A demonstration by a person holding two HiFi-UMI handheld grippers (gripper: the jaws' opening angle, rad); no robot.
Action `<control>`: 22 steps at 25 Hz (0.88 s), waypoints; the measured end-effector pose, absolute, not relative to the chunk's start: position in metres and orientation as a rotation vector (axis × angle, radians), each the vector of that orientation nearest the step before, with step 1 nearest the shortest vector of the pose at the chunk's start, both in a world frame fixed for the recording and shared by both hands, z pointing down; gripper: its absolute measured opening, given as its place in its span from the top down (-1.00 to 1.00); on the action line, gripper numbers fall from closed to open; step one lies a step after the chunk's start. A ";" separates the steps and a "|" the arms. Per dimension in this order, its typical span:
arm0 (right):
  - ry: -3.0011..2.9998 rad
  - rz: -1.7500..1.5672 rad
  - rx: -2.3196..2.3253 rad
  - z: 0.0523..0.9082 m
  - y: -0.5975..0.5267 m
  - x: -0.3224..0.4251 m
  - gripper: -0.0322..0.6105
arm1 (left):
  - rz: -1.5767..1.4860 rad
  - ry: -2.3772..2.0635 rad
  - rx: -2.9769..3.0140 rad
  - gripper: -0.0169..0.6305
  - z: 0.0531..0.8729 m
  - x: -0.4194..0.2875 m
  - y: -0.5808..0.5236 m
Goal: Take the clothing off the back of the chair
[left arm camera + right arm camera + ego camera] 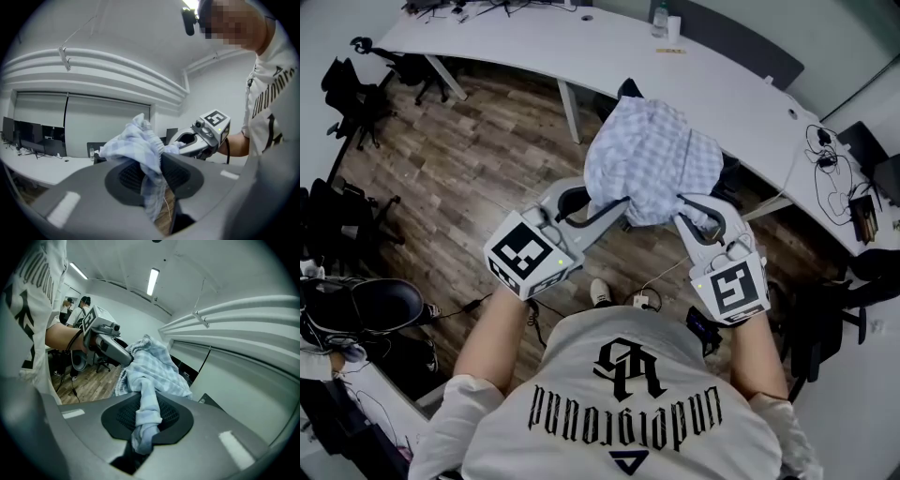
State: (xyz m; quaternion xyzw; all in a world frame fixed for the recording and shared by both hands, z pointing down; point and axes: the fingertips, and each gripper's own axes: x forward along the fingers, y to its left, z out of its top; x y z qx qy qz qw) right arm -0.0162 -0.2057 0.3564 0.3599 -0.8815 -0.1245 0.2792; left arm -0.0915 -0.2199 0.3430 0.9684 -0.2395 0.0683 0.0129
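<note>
Wood-plank flooring and a long curved white tabletop lie below you. The checked garment hangs bunched in the air between both tools, above the black chair, which it mostly hides.

1. Check the left hand-held gripper. Its jaws are clamped on a thick fold of the cloth, with a tail hanging through below.
2. Check the right hand-held gripper. Its jaws pinch a narrow twisted strand, which is probably the weaker hold.
3. Hold both grips firm and move the two tools together, so that the cloth between them neither tightens nor sags.
4. Confirm that no hem is caught on the chair back before you carry the garment away. The bundle hides this point.
5. If the cloth snags, lift it higher and do not pull sideways.
</note>
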 end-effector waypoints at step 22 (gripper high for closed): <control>-2.534 -0.373 0.856 0.362 0.003 0.131 0.75 | 0.213 -0.977 2.968 0.49 0.351 0.057 -0.007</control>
